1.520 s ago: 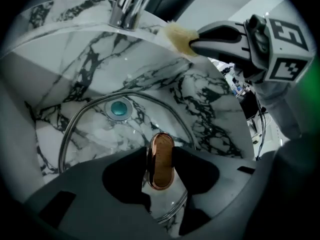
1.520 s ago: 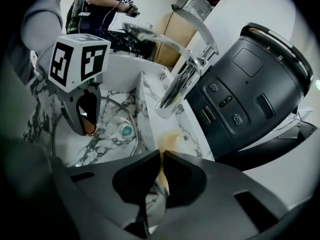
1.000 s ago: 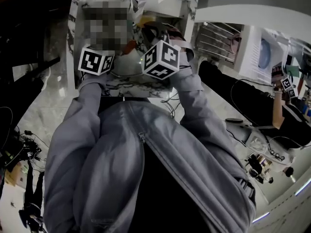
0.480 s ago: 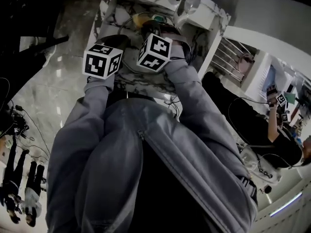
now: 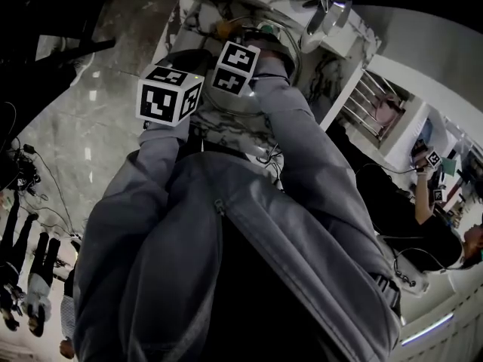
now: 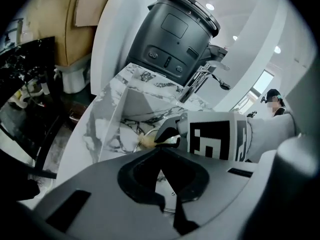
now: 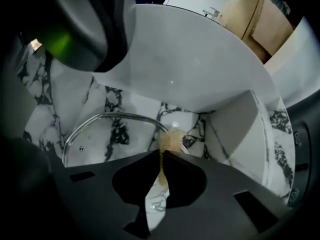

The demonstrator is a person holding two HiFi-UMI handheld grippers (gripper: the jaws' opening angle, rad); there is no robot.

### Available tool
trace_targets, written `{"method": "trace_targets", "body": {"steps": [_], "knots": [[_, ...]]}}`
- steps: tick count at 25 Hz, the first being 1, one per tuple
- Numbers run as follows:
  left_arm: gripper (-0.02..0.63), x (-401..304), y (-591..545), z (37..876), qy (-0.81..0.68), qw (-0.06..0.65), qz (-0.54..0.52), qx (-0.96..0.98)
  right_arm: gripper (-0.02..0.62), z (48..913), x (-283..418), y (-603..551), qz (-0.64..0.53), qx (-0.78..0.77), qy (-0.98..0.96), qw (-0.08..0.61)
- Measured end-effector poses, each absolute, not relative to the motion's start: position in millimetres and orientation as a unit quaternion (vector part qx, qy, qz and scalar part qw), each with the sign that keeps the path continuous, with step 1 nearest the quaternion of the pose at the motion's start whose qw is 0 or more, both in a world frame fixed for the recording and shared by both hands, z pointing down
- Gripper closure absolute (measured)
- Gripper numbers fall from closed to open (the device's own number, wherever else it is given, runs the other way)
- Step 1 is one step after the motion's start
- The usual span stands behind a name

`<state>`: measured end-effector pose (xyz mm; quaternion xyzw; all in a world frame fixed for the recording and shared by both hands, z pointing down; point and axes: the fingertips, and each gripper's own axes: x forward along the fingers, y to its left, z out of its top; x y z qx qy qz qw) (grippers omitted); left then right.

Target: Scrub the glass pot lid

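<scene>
Two claws are working over the marble sink (image 7: 40, 104), and the glass pot lid (image 7: 115, 134) is lying in its basin with the steel rim showing all round. The right claw (image 7: 161, 154) is pointing steeply down and is clamping a wad of yellowish scrubber (image 7: 172, 140), with a strand of it pinched between the closed tips. The wad is sitting right at the lid's near rim and seems to be just touching it. The left claw (image 6: 161, 151) is also closed tight, and nothing is showing between its tips. The lid is showing below it, but I cannot tell whether they are touching.

Judging by this, the scrubbing is only beginning. To do it well, the right claw should be pressing the wad onto the glass, not the hard tips, and sweeping in overlapping circles from rim to centre. The lid is likely to skate on smooth marble, so the left claw should be bracing its rim.
</scene>
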<state>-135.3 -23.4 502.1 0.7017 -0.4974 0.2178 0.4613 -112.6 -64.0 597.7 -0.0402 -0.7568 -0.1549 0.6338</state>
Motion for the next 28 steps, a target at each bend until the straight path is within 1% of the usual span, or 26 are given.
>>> {"method": "trace_targets", "body": {"steps": [12,28], "knots": [[0.591,-137.6,-10.8,494.4,-0.496,0.455,0.213,0.708,0.554,599.7,-98.8,25.3,-0.115,-0.115,-0.741,0.651],[0.592,-125.7,13.7,481.5,-0.488,0.445,0.212,0.721,0.554,600.6,-67.2,103.6,0.017,-0.165,-0.735,0.658]]}}
